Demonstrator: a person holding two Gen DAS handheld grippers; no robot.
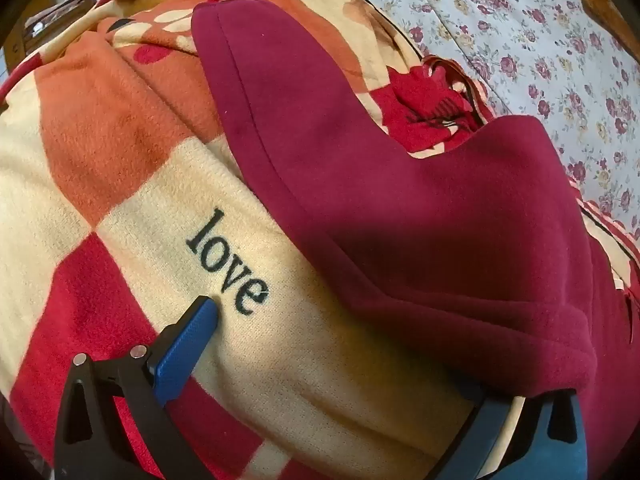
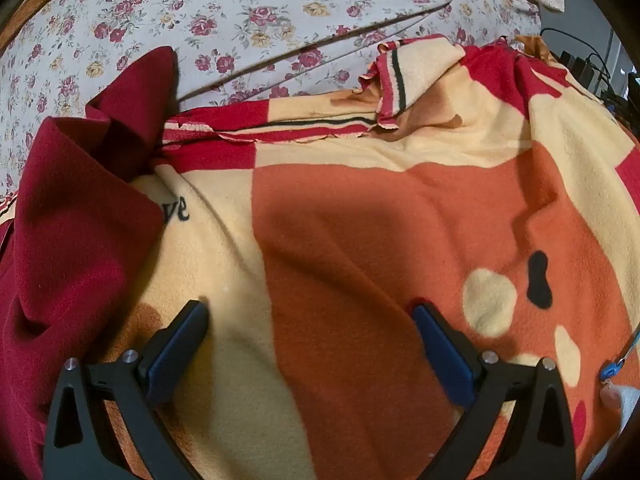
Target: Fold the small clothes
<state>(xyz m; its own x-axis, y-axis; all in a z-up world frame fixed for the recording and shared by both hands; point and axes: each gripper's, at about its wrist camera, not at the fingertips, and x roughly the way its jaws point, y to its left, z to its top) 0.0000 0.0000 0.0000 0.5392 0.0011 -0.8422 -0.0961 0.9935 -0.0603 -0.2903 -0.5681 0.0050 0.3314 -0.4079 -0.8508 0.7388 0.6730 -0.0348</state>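
Evidently maroon garment spread on checked blanket over bed for folding; seen at 9 o'clock in right view. Left gripper fingers apart over hem, right gripper fingers apart, nothing held.

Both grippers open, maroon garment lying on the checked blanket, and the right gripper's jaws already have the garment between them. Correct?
Not quite. The right wrist view shows the right gripper with jaws wide apart over bare checked blanket; the maroon garment lies off to its left, outside the jaws. The rest holds: the left gripper is open too, and the garment lies on the blanket.
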